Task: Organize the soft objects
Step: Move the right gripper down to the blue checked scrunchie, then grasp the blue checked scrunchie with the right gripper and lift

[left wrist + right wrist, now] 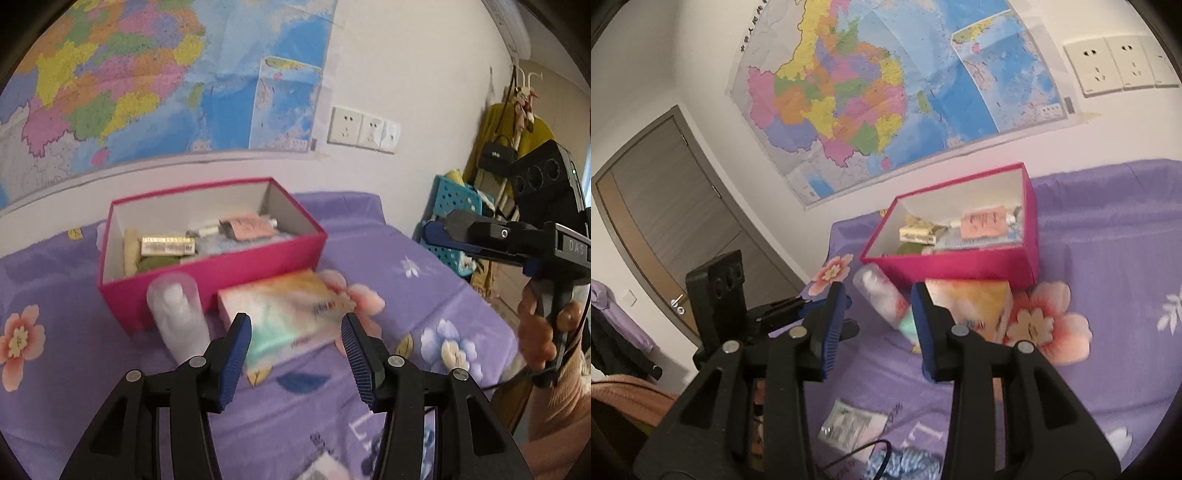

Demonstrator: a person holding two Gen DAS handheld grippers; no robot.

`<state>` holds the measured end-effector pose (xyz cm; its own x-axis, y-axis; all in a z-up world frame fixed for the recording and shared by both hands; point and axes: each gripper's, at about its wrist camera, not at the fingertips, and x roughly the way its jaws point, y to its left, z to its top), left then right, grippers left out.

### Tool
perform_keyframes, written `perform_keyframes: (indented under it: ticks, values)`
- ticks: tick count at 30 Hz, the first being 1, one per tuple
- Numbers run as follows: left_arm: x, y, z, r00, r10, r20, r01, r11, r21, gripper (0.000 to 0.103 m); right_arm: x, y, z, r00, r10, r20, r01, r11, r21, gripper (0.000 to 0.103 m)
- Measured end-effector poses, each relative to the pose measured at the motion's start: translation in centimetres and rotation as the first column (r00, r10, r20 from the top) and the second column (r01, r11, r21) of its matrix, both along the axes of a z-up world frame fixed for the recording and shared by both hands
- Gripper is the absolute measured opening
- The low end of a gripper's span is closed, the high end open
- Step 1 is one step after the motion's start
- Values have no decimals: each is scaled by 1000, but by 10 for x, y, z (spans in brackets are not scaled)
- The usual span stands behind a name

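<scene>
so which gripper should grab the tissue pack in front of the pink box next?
Probably left. The left gripper is open and lined up on the tissue pack, which shows between its fingers. The right gripper, also open, frames the clear bottle instead; the pack sits off its right finger.

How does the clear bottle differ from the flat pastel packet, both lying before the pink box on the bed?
The clear bottle is round and see-through with a domed cap; the pastel packet is flat, rectangular and printed in orange, pink and green. The bottle lies at the left end of the pink box, the packet nearer its middle. Both lie on the purple bedsheet, outside the box, and no gripper holds them.
</scene>
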<state>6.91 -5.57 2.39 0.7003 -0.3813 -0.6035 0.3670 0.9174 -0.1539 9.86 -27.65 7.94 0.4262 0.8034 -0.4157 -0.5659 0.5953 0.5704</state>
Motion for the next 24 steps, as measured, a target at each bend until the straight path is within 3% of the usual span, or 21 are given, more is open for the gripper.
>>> perform_keyframes:
  ticks: [9,19,24]
  values:
    - [-14,-10,-27,998,-5,-70,9,999,54,52,-27,-18,-45,990,-23,-143,12,997,-79,41]
    - [-25,-17,-35,996,-18,-87,23,998,61,52,-44,-8,-90,962,30,-273,-77,983,-166,42]
    - [-28,-18,-49,991,-29,-128,37,998,58,52,-53,-4,-115,939,41,-342,-121,968,-218,54]
